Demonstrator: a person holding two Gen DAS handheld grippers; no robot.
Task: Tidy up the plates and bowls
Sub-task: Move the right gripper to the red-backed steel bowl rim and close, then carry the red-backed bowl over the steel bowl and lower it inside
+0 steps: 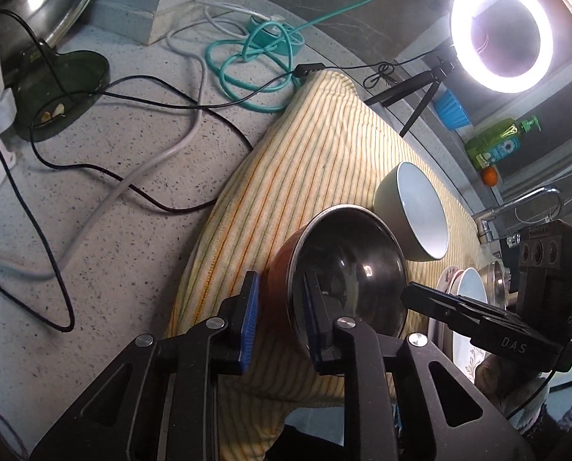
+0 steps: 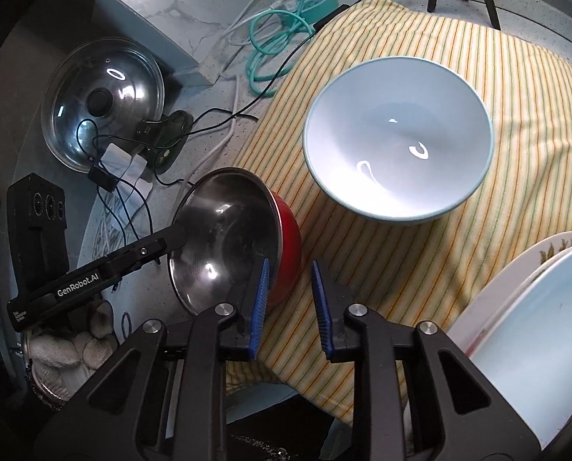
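On your far left a glass pot lid [image 2: 103,105] leans up against the wall, and in front of it a dark green stand [image 1: 61,94] sits among loose black and white cables [image 1: 147,142] that trail across the speckled counter [image 1: 105,238] toward the striped cloth [image 1: 309,146]. A teal cable coil [image 1: 247,73] and its round plug block lie just past the cloth's far corner, and a ring light [image 1: 501,32] on a small tripod stands beyond the cloth's right side. The red bowl [image 2: 288,246] with the steel inside sits tilted at the cloth's left edge, empty, with its rim hanging over toward the bare counter. Your left gripper [image 1: 280,319] straddles its near wall, one blue pad outside and one inside, clenched on the rim. Your right gripper [image 2: 290,305] has its left pad against the inside of the opposite rim and its right pad outside the red wall; I cannot tell whether that outer pad touches the bowl. The pale blue bowl [image 2: 397,142] stands upright and empty in the middle of the cloth, near the red bowl but apart from it. To the right, a stack of white plates [image 2: 536,315] with a flowered rim lies at the cloth's right edge, with a metal dish [image 1: 495,280] just beyond. Open cloth lies between the two bowls and behind the blue one; the front hem droops over the counter edge.
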